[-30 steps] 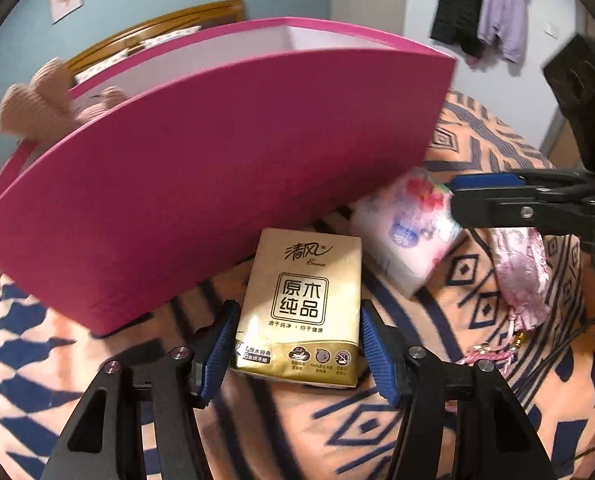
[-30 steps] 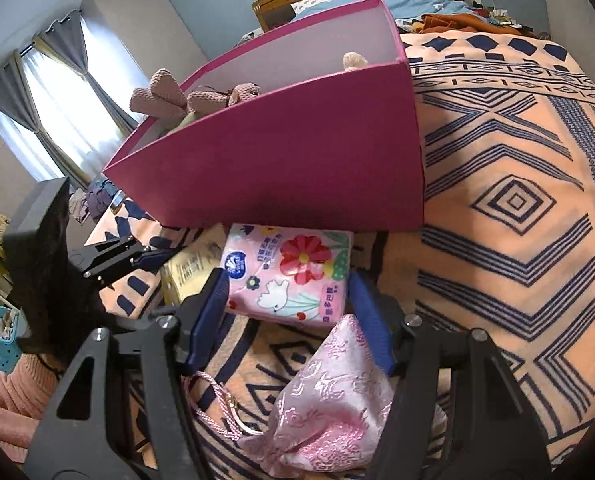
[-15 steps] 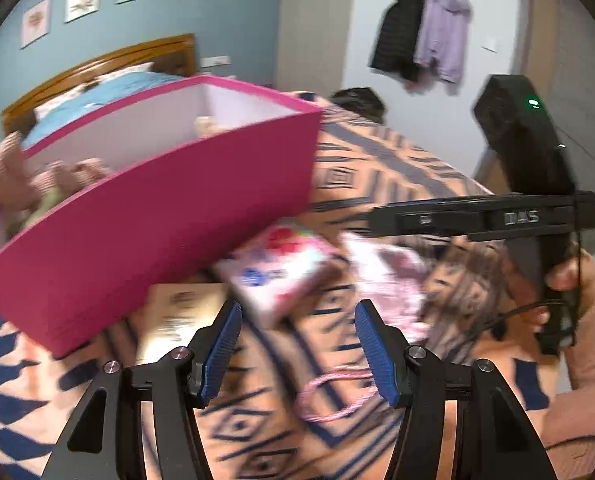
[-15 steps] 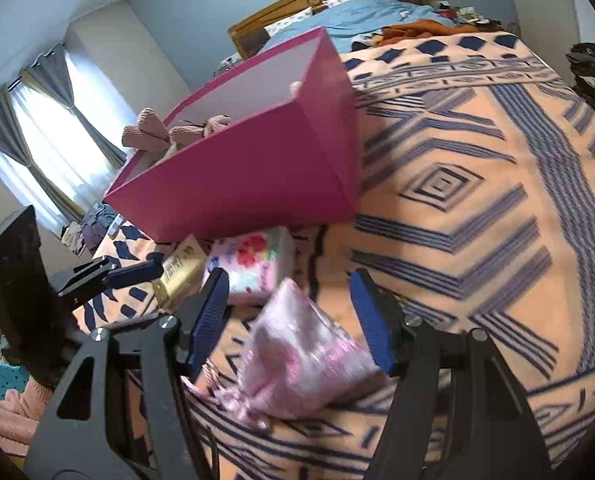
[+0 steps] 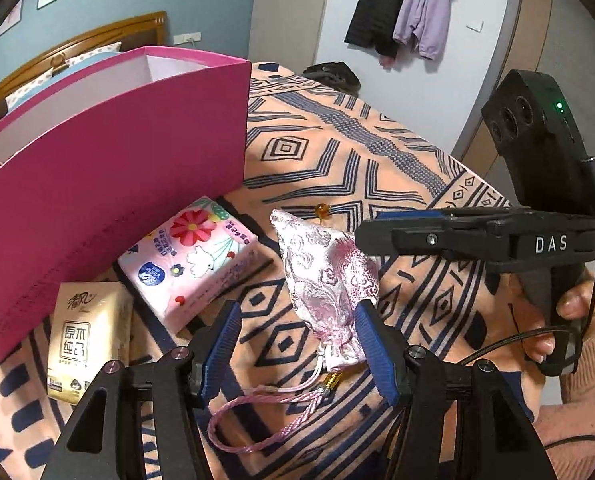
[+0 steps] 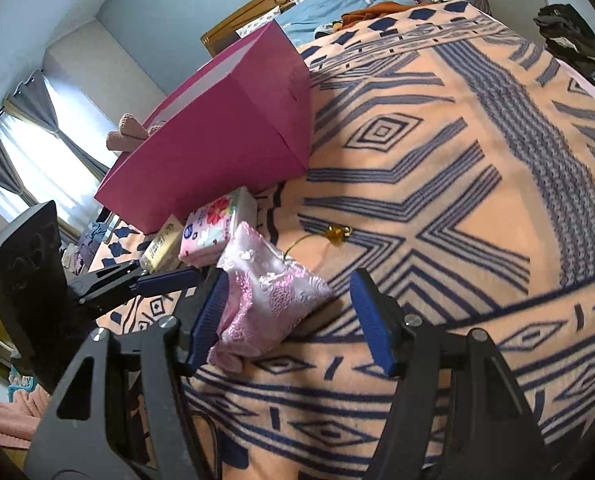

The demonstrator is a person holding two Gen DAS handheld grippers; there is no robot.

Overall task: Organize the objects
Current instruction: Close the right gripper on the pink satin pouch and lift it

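On the bed's patterned blanket point(image 5: 377, 152), a pink box point(image 5: 109, 184) stands at left, a gold tissue pack point(image 5: 85, 336) and floral tissue pack point(image 5: 193, 252) before it. The brocade pouch point(image 5: 329, 280) lies between the left tongs point(image 5: 297, 352), which gape, empty. The right tongs point(image 6: 289, 320) gape too, gripping nothing.

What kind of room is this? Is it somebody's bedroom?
Most likely a bedroom. There is a bed with a wooden headboard and a patterned orange blanket, curtains at the window, and jackets hanging on the wall.
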